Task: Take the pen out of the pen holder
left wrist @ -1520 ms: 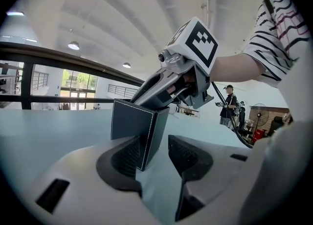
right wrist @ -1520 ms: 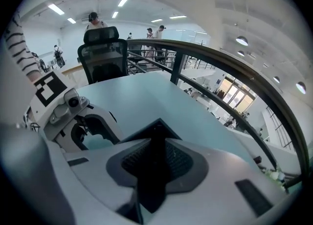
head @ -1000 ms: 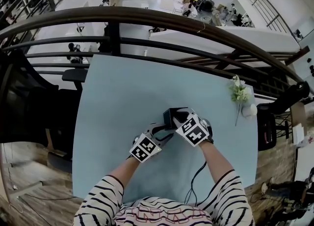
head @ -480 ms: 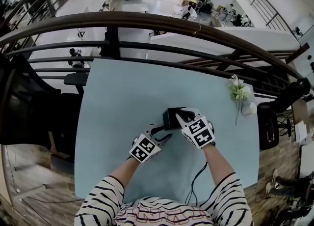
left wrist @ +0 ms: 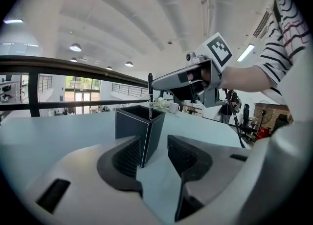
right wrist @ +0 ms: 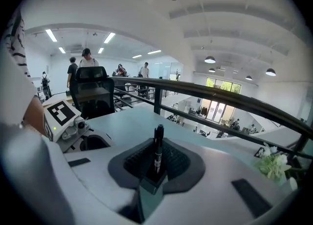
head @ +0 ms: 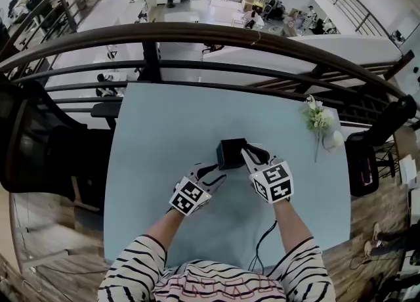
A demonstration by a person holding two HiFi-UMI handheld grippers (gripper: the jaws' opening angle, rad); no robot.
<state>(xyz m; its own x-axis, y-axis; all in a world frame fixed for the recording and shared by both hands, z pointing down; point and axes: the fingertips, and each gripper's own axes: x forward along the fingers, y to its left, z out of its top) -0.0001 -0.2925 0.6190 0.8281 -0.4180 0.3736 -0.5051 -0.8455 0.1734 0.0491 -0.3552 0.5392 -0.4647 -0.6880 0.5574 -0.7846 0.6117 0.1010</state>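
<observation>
A black square pen holder (head: 231, 153) stands mid-table on the pale blue table (head: 164, 130). In the left gripper view the holder (left wrist: 138, 133) has a black pen (left wrist: 150, 97) standing upright, its lower end still inside the opening. My right gripper (head: 249, 157) reaches in from the right and is shut on the pen's upper part (right wrist: 158, 153). My left gripper (head: 213, 174) sits low in front of the holder, jaws apart (left wrist: 154, 146), the holder's near corner just beyond the fingertips. The left gripper's marker cube (right wrist: 61, 114) shows in the right gripper view.
A small vase of white flowers (head: 319, 122) and a white cup (head: 333, 142) stand near the table's right edge. A dark curved railing (head: 197, 31) runs behind the table. A black cable (head: 262, 235) trails from the right gripper. A black chair (head: 39, 143) is at left.
The right gripper has risen and rolled, its marker cube swinging right and toward me, with the pen in its jaws. The left gripper has stayed put.
</observation>
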